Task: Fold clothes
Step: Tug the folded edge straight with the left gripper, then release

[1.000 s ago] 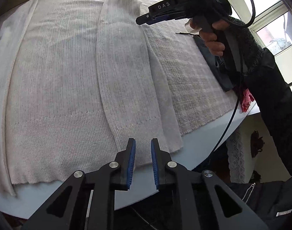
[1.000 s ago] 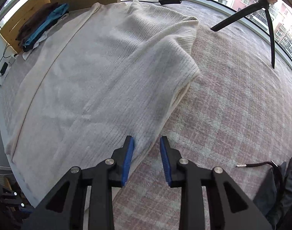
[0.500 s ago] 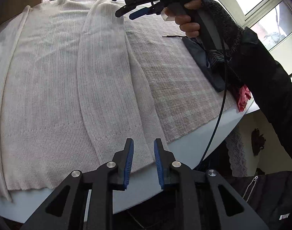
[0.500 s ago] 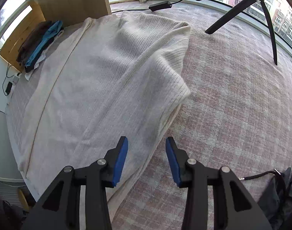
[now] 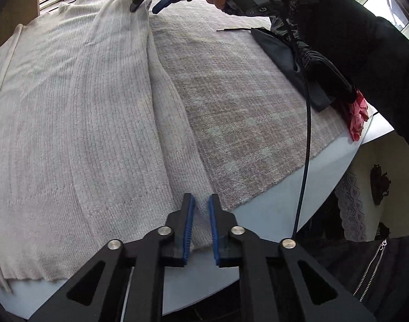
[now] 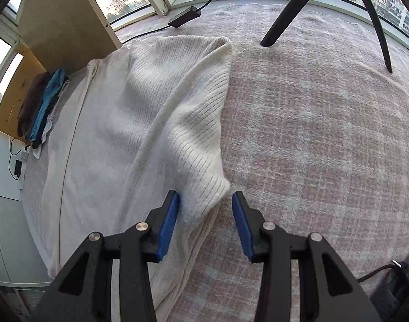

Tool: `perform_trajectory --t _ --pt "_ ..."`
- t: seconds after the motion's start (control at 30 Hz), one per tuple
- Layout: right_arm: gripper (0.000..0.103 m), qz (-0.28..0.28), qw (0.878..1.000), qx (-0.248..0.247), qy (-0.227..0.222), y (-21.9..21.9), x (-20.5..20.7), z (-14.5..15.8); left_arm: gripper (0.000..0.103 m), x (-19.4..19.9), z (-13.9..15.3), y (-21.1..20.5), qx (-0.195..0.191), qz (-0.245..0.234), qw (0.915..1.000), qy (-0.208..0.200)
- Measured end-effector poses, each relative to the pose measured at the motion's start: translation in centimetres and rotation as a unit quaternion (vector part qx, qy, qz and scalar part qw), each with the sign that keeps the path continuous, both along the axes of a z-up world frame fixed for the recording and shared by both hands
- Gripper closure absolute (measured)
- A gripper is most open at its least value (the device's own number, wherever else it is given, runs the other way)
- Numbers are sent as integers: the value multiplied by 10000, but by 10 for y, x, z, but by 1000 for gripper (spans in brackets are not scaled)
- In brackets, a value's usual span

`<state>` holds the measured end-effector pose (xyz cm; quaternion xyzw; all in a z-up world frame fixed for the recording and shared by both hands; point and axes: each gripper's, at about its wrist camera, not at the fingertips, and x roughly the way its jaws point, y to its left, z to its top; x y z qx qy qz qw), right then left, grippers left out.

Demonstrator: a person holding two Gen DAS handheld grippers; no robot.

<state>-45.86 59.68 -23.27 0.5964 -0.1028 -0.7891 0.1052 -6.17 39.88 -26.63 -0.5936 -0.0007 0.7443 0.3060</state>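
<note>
The left claw [image 5: 201, 209] is held part open at the near hem of the sweater [image 5: 78, 123], its blue pads either side of the hem's right corner, no grip being seen. The right claw [image 6: 205, 209] is held wide open around a raised fold of the sweater [image 6: 140, 123] at its right edge, the fabric lying between the pads without being pinched. The sweater is spread flat on a plaid cloth [image 6: 306, 139] covering the surface [image 5: 279, 204]. Beyond it, tripod legs [image 6: 287, 16] and a black adapter [image 6: 184, 17] are seen by the window. Folded clothes [image 6: 42, 104] are stacked at the far left.
</note>
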Motion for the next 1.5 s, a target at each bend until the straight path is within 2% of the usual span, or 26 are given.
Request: perform_trajectory --t 0.1,0.13,0.17,0.27,0.37,0.5,0.6,0.7,0.8,0.93,1.0,1.1,1.2,1.23,1.3,1.4,1.5 --pt "66 -127 9998 -153 -52 2 1 0 101 -6 -1 -19 490 333 9977 -317" --pt "86 -184 9994 -290 -78 4 1 0 101 -7 1 -25 592 423 9968 -318" --pt "90 -253 9988 -406 -125 6 1 -1 101 -7 4 -30 684 509 9959 -297" --pt "91 -358 9981 -487 -92 3 -4 3 101 -7 13 -51 1022 859 9907 -265" --pt "92 -442 9978 -497 48 -6 -4 22 101 -6 19 -84 1554 1300 9785 -387" --pt "92 -312 9986 -307 304 -40 -9 52 101 -3 23 -131 1843 1919 9633 -348" --pt "92 37 9990 10 452 -79 -15 70 101 1 18 -159 1882 2298 9542 -358" --pt "92 405 9979 240 454 -126 -25 72 101 6 9 -175 1878 2543 9479 -392" --pt "92 760 9946 590 381 -172 -36 62 101 10 0 -184 1826 2740 9433 -416" --pt "92 986 9890 1097 152 -213 -49 32 101 9 -13 -197 1732 2958 9382 -472" --pt "92 1040 9859 1307 25 -223 -54 18 101 8 -18 -200 1702 2980 9377 -535" --pt "84 1367 9783 1555 -39 -235 -55 13 103 8 -23 -206 1630 3017 9370 -666" --pt "77 1421 9826 1195 9 -220 -52 41 103 11 -15 -212 1529 3012 9393 -596" --pt "75 1339 9864 939 141 -207 -51 57 103 12 -9 -213 1469 2999 9411 -530" --pt "68 837 9943 522 408 -168 -57 86 103 12 5 -212 1389 2923 9455 -357" --pt "68 93 9958 689 600 -114 -71 101 103 -2 22 -193 1274 2648 9558 -112" --pt "68 -150 9958 746 503 -85 -90 87 103 -23 26 -169 1245 2296 9653 -24"
